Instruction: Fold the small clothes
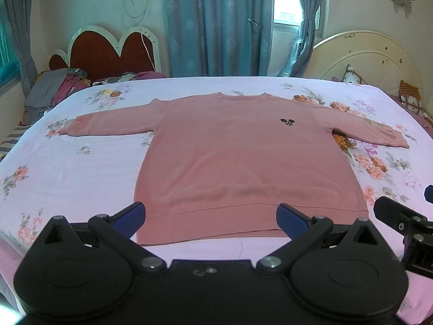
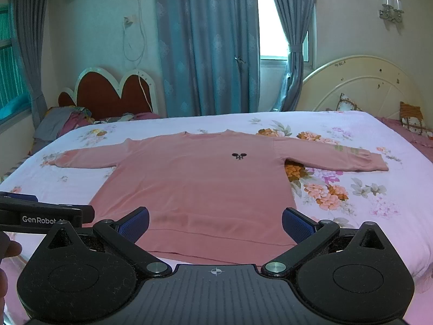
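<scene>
Pink long-sleeved sweatshirt [image 1: 243, 157] with small black chest emblem [image 1: 287, 122] lies flat, front up, on the white floral-print bedsheet [image 1: 81, 173], both sleeves spread outward, hem toward the cameras. Left gripper [image 1: 211, 216], black with blue finger pads [image 1: 132, 214], jaws spread wide, holding nothing, poised just above the hem. Right gripper [image 2: 216, 222] likewise wide apart and empty, over the hem's right part. Grippers side by side; each shows at the edge of the other's view. Blue-grey curtains [image 2: 205, 40] behind the bed
</scene>
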A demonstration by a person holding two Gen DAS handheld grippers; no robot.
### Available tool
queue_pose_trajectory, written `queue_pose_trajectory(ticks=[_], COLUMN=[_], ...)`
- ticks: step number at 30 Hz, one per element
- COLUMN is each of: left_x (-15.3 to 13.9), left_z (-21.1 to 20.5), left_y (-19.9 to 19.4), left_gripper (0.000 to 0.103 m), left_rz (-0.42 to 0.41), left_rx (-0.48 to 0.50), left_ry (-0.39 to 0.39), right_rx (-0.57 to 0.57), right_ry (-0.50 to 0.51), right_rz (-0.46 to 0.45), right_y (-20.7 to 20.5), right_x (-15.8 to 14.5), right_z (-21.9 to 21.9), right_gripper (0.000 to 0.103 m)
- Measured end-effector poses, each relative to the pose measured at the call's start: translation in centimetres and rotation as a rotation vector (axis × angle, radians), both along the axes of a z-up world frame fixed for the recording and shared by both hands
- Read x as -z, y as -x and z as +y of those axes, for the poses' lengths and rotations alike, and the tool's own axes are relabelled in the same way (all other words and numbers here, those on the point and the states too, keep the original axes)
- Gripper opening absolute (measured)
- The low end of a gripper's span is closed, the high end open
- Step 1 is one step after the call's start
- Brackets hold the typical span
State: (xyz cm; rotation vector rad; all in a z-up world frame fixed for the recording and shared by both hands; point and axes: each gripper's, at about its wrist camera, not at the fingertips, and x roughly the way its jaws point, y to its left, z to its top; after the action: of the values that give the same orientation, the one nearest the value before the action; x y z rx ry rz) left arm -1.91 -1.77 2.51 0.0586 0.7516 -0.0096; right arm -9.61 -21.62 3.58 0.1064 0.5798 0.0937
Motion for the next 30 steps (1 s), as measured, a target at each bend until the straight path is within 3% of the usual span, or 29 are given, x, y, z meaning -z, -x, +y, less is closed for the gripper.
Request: queue_pose_trajectory(ticks=[30], left_x=[-0.1], left_z=[1.1], left_y=[-0.6], left_gripper=[0.103], left_rz=[0.008], left_rx=[-0.007], left_ry=[-0.002], right_rx=[0.000], right_ry=[-0.001], right_rz=[0.015], right_y=[-0.9], right_x=[0.7], right_z=[0.7], right_gripper=[0.103])
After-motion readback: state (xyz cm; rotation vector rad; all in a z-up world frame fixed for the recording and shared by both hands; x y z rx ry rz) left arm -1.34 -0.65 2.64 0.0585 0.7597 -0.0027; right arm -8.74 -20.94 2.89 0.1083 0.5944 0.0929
